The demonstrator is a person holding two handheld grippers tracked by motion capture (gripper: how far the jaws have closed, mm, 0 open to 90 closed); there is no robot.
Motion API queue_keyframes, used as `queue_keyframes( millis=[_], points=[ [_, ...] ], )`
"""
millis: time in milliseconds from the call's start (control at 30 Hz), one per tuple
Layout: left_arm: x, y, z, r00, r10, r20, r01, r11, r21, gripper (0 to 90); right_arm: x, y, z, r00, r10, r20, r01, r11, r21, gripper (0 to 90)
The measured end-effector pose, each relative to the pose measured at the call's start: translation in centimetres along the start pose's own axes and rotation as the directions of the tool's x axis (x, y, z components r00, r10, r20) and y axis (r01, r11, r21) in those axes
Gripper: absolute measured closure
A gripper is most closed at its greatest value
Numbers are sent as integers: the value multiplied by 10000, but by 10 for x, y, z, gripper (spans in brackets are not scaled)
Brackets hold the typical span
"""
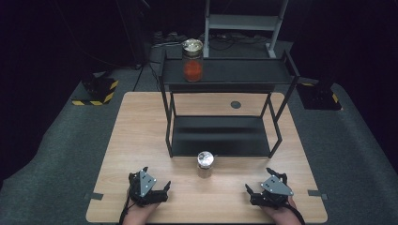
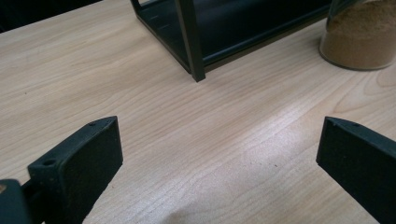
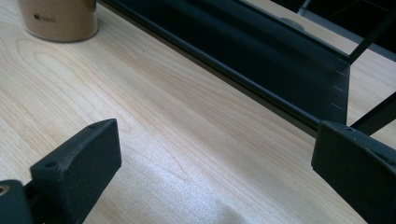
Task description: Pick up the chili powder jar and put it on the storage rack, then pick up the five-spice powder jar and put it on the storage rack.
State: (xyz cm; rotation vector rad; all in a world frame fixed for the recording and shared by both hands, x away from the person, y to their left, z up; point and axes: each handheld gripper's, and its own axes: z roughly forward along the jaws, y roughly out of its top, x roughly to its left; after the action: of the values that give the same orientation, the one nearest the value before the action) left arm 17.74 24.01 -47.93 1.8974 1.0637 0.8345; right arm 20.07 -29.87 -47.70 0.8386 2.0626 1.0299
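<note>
A small glass jar of brown powder (image 1: 205, 165) with a silver lid stands on the wooden table (image 1: 136, 140), just in front of a black two-tier rack (image 1: 225, 136). On the rack's top shelf sits a taller jar with red contents (image 1: 193, 61). My left gripper (image 1: 156, 178) rests near the table's front edge, left of the small jar, jaws wide open and empty. My right gripper (image 1: 258, 180) lies open and empty on the other side. The left gripper (image 2: 219, 154) faces the rack's corner post (image 2: 191, 42), with the brown jar (image 2: 362, 37) at upper right. The right gripper (image 3: 212, 158) faces the lower shelf (image 3: 261, 60), the jar (image 3: 58, 18) at upper left.
A small grey disc (image 1: 235, 104) lies on the table behind the rack. Black-and-yellow striped bases stand on the floor at the left (image 1: 96, 91) and right (image 1: 319, 96). A grey metal frame (image 1: 244, 21) stands at the back. Bare wood stretches between the grippers.
</note>
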Motion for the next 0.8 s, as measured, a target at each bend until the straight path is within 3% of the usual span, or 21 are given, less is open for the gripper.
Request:
queue_keyframes(
  millis=[300,633,800],
  points=[
    [0,0,0,10000,68,22,-68,10000,0,7,-7,-2,-3,9984,537,-172,-540,9984,-160,5],
    [-6,2,1,9982,597,-7,-597,9981,123,7,-4,3,-15,9987,410,-287,-429,9966,-705,5],
    [-5,3,1,9982,604,19,-605,9980,163,7,-2,7,-17,9976,362,-590,-424,9932,-1084,4]
  ],
)
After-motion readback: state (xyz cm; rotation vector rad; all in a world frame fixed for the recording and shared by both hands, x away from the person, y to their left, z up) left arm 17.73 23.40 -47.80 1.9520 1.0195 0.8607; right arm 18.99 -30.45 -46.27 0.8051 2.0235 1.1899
